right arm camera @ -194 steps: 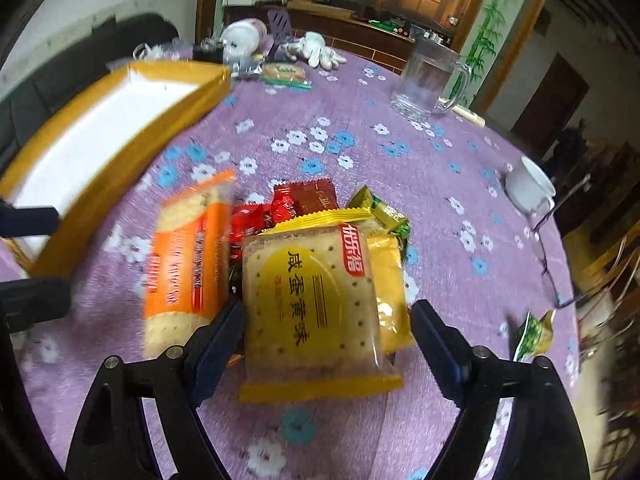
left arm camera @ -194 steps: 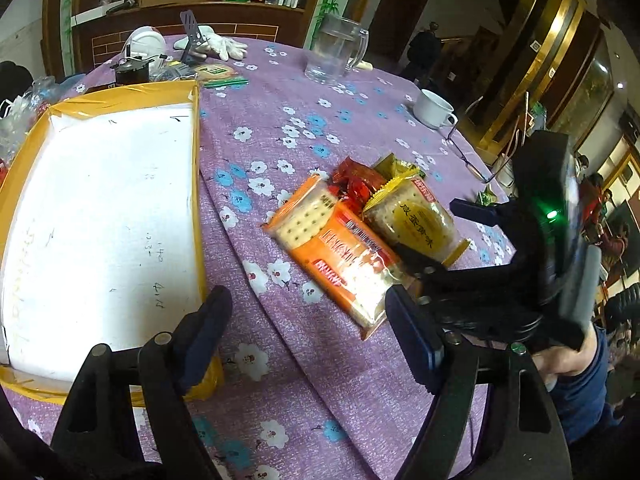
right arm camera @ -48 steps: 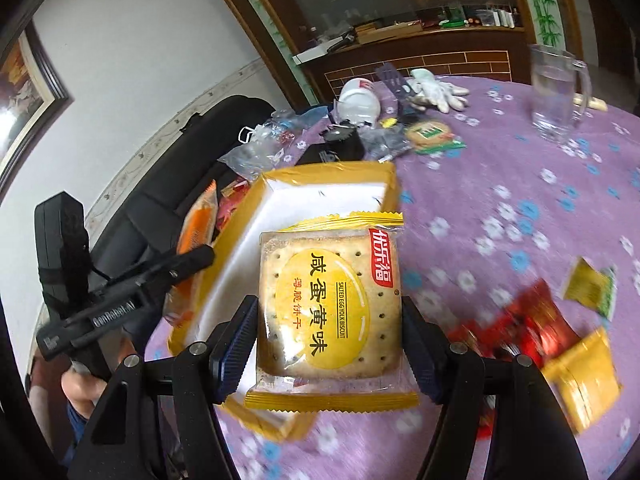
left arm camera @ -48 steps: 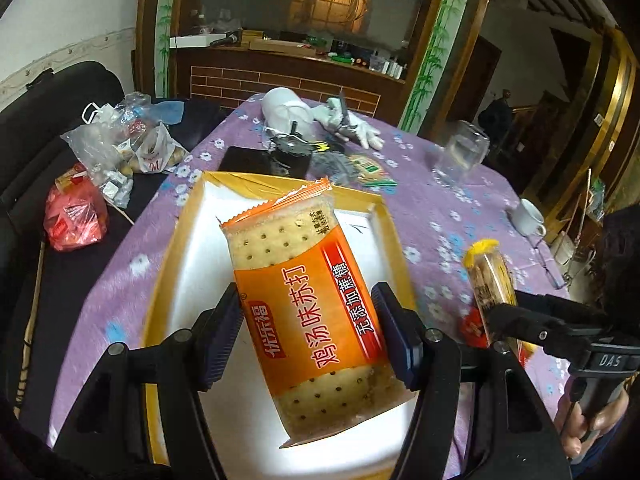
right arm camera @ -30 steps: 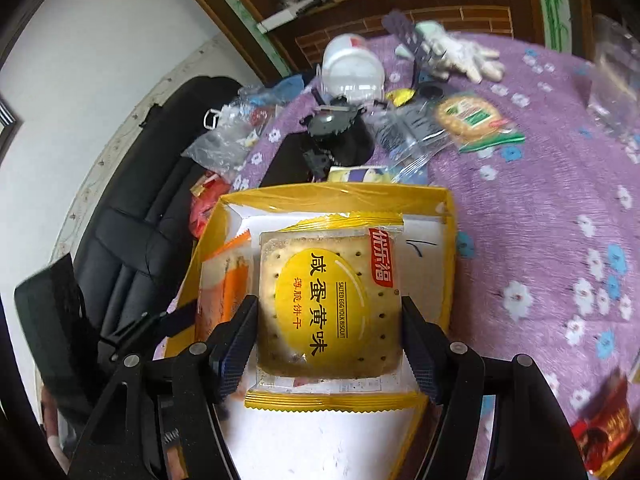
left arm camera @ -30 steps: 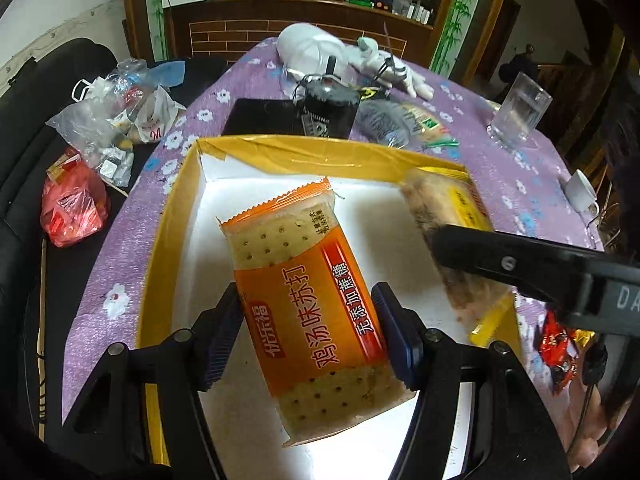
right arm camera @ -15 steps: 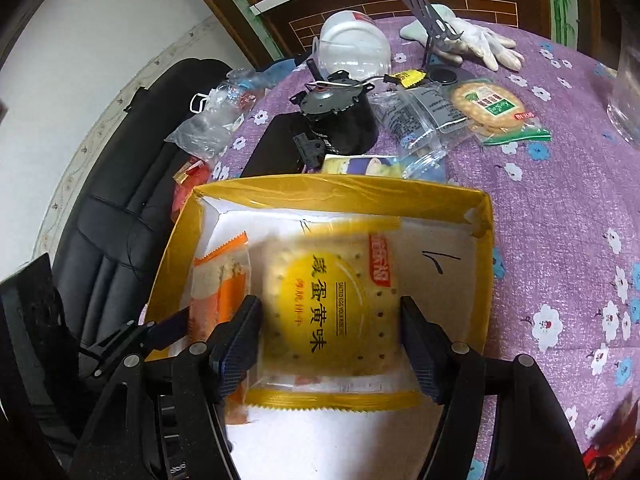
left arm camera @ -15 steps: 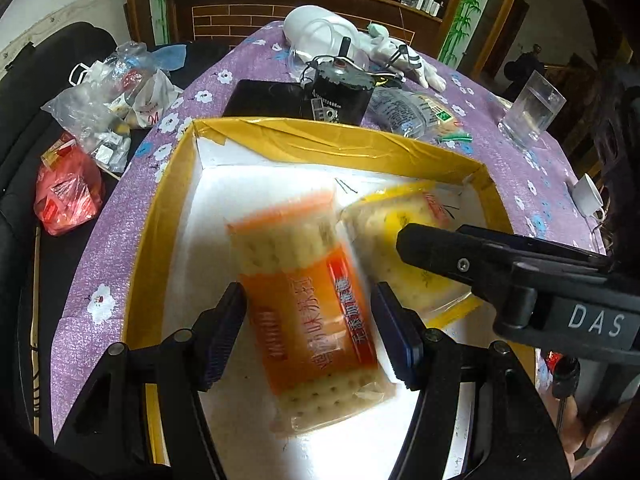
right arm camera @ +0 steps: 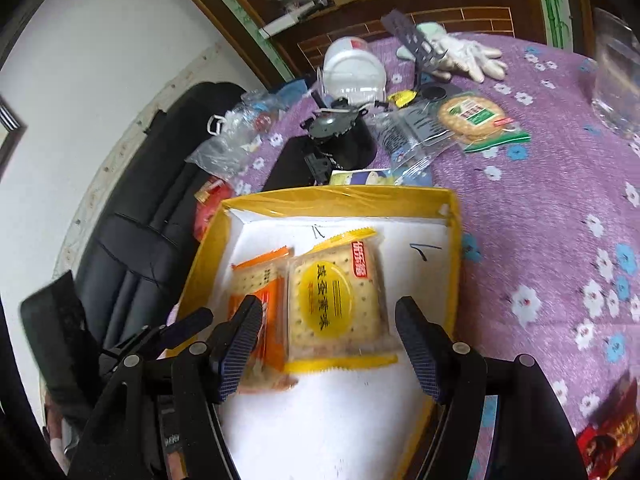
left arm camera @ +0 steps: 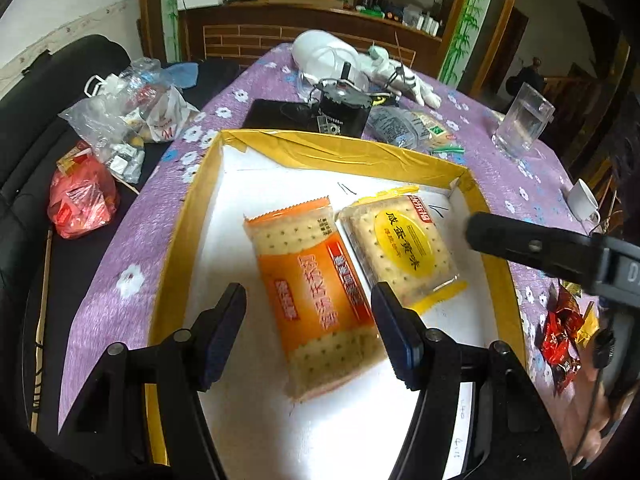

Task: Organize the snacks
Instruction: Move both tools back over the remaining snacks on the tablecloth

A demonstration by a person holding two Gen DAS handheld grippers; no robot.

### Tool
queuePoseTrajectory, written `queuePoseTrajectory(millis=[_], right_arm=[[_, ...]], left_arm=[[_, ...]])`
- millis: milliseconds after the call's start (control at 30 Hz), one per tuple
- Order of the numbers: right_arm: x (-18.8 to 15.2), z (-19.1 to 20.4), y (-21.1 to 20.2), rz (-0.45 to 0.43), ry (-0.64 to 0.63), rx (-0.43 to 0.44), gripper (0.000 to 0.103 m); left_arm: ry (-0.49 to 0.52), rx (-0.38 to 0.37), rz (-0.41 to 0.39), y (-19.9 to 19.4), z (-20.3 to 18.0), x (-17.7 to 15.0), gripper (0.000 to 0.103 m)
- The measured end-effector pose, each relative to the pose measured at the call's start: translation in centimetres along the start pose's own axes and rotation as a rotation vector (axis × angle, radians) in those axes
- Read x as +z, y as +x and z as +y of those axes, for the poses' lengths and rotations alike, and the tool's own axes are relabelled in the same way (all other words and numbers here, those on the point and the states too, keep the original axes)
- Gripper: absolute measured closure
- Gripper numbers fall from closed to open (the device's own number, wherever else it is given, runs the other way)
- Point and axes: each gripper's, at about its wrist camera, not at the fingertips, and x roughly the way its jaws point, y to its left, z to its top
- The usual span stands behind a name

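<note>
**Filling the tray: two packs in, wrappers waiting**

Lying side by side in the yellow-rimmed white cardboard tray (left arm camera: 192,216) are the long orange cracker packet (left arm camera: 316,300) and the square yellow biscuit packet (left arm camera: 404,252). The left claw (left arm camera: 308,332) and right claw (right arm camera: 328,344) are hovering above them, jaws standing apart and gripping nothing. Small red and yellow snack wrappers (left arm camera: 560,332) are sitting on the purple-clothed desk (left arm camera: 532,176), seemingly awaiting collection.
</note>
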Motion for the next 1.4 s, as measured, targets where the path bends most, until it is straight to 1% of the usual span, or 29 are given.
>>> queuePoseTrajectory(millis=[67, 133, 233, 333, 433, 533, 633, 667, 733, 833, 900, 1033, 1133, 1233, 1333, 1400], right_arm=[[-0.7, -0.3, -1.3, -0.024, -0.007, -0.002, 0.032], [-1.7, -0.6, -2.9, -0.066, -0.015, -0.009, 0.032], [-3.0, -1.3, -5.5, -0.135, -0.019, -0.024, 0.032], [-4.0, -2.6, -8.0, -0.193, 0.006, -0.018, 0.032], [-5.3, -4.6, -10.8, -0.242, 0.051, -0.027, 0.031], [-6.2, -6.9, -12.8, -0.26, 0.089, -0.022, 0.031], [-7.1, -9.2, -14.1, -0.247, 0.141, -0.003, 0.031], [-7.6, -10.1, -14.6, -0.246, 0.163, 0.007, 0.031], [-8.5, -11.9, -15.8, -0.259, 0.186, -0.004, 0.031], [-9.5, -13.8, -17.0, -0.266, 0.212, -0.026, 0.03], [-10.4, -15.5, -17.9, -0.277, 0.236, -0.033, 0.03], [-12.2, -18.3, -19.6, -0.311, 0.289, -0.062, 0.03], [-13.2, -19.9, -20.7, -0.335, 0.321, -0.052, 0.03], [-14.3, -21.2, -21.7, -0.36, 0.359, -0.03, 0.03], [-15.2, -22.2, -22.4, -0.382, 0.385, -0.013, 0.028], [-15.5, -22.5, -22.6, -0.397, 0.394, -0.033, 0.027]], left_arm=[[-0.005, 0.006, -0.013, -0.2, 0.1, -0.4, 0.039], [-0.014, 0.01, -0.016, -0.2, 0.3, -0.8, 0.039], [-0.055, 0.026, -0.006, 0.0, 1.1, -1.6, 0.039], [-0.077, 0.031, -0.016, -0.4, 1.3, -1.9, 0.039], [-0.074, 0.05, -0.037, -1.1, 1.0, -2.2, 0.039], [-0.068, 0.071, -0.06, -1.9, 0.4, -2.6, 0.039], [-0.068, 0.07, -0.114, -3.8, -0.5, -2.9, 0.039], [-0.053, 0.07, -0.136, -4.7, -1.3, -3.0, 0.039], [-0.026, 0.064, -0.173, -6.1, -2.7, -3.1, 0.039], [0.019, -0.004, -0.186, -7.3, -5.5, -3.6, 0.039], [0.062, -0.069, -0.171, -7.5, -8.2, -4.2, 0.039], [0.149, -0.148, -0.142, -7.4, -13.0, -5.8, 0.039], [0.202, -0.249, -0.097, -7.0, -16.8, -7.5, 0.039], [0.256, -0.311, -0.065, -6.8, -19.8, -9.1, 0.039], [0.321, -0.332, -0.051, -6.4, -22.2, -10.7, 0.039], [0.356, -0.336, -0.041, -6.0, -23.3, -11.6, 0.039]])
